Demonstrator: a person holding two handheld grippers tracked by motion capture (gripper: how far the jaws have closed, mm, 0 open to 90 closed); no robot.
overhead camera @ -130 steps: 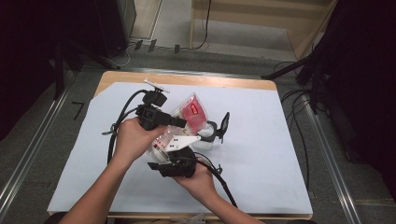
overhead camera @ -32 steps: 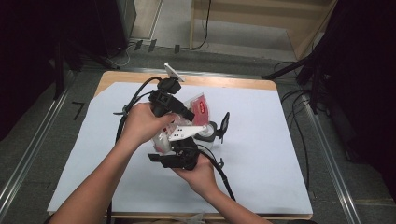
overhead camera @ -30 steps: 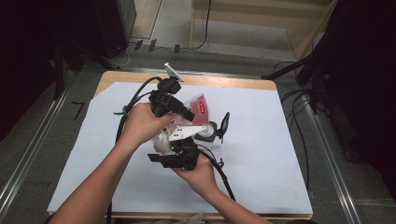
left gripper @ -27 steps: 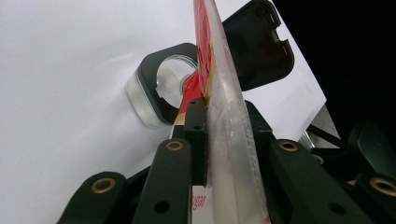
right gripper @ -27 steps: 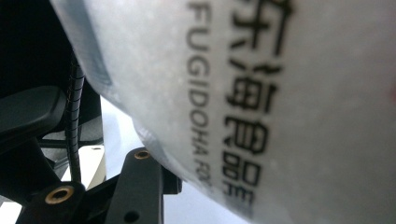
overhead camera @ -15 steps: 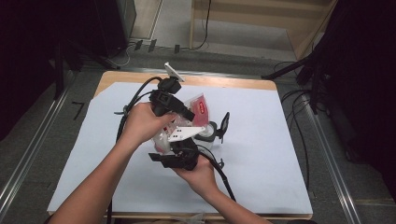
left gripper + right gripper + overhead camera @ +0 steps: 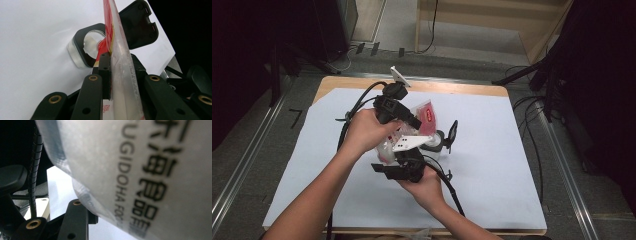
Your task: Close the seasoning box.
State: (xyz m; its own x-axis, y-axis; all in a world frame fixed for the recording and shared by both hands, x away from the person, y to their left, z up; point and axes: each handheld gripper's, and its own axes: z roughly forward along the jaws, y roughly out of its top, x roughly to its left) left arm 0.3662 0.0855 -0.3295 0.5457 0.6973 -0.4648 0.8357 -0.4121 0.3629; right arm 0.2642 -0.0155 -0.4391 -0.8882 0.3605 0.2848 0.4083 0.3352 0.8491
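Wide bare stretches of the white-sheeted desk (image 7: 492,165) to the right, left and near edge: open for passage. Centre obstructed: small clear square container with black rim (image 7: 435,142) and raised black hinged lid (image 7: 452,132), standing just beyond the clear plastic pouch with red label (image 7: 424,114). Black cables (image 7: 357,107) trailing across the left-centre.

A clear plastic bag (image 7: 424,117) with a red printed top and white granules inside is held up off the desk, tilted, its red end toward a small clear container (image 7: 434,144). Seen edge-on, the bag (image 7: 120,62) stands above the container (image 7: 86,48), whose black hinged lid (image 7: 138,23) stands open. Dark lettering (image 7: 150,182) runs across its lower, frosted part.
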